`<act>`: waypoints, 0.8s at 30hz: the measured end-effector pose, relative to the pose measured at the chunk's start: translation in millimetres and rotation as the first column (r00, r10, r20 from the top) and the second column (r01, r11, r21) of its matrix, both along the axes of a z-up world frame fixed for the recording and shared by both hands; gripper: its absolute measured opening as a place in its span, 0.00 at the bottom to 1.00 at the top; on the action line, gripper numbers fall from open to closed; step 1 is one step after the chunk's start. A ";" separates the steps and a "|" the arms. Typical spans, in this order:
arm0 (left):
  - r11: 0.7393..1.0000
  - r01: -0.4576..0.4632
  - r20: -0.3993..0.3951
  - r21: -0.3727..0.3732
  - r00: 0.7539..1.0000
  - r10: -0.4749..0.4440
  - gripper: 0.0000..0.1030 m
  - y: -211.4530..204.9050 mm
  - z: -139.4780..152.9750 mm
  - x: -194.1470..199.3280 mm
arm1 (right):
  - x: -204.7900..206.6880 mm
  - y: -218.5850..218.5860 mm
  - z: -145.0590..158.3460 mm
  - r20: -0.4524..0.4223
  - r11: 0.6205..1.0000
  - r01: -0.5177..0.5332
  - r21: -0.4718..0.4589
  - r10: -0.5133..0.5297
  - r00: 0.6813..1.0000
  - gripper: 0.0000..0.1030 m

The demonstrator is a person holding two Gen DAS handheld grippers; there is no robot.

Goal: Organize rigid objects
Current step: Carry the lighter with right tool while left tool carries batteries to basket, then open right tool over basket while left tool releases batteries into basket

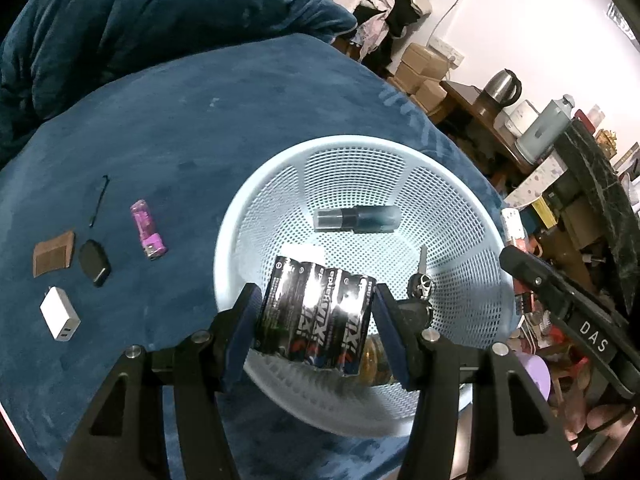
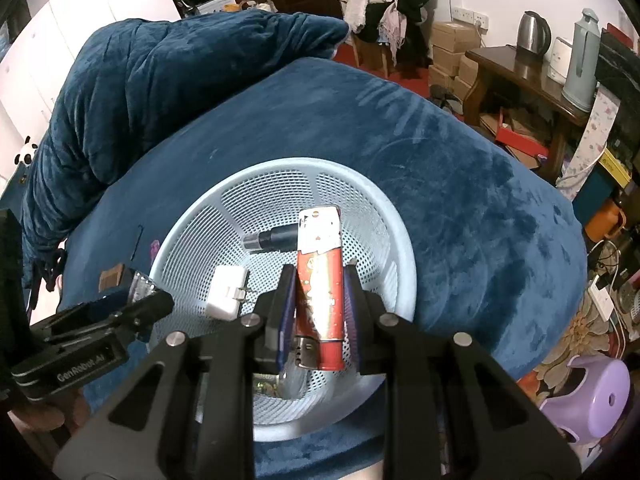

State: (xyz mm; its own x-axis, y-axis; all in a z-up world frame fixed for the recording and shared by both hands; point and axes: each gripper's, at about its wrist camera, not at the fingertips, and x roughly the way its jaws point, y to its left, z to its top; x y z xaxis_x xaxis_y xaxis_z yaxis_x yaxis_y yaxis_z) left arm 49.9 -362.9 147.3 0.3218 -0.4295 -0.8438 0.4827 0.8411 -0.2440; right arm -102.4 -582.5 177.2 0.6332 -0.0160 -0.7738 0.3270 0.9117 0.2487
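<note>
A pale blue mesh basket sits on the blue bed; it also shows in the right wrist view. My left gripper is shut on a black pack of batteries, held over the basket. My right gripper is shut on a red lighter, also over the basket. In the basket lie a small bottle, a key with a black fob and a white plug adapter. On the bed lie a purple lighter, a white charger, a black fob, a brown comb and a black hairpin.
A bunched blue duvet lies at the back of the bed. A dark wooden table with a kettle and thermos stands at the right, with cardboard boxes behind. A purple stool is on the floor at the right.
</note>
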 end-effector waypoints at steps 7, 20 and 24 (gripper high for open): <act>1.000 0.020 -0.024 -0.004 1.000 -0.020 0.57 -17.5 -8.2 6.9 | 8.6 -12.8 -3.0 -0.003 1.000 0.005 0.019 -0.005 1.000 0.23; 1.000 0.000 0.025 0.013 1.000 -0.001 0.99 -28.9 -2.8 7.0 | 5.3 -24.1 -0.3 0.031 0.998 -0.016 0.060 0.015 0.999 0.58; 0.998 -0.054 0.050 0.031 0.997 0.053 0.99 -9.5 3.4 10.5 | 5.5 -16.0 0.6 0.027 0.997 -0.043 0.068 0.042 0.999 0.80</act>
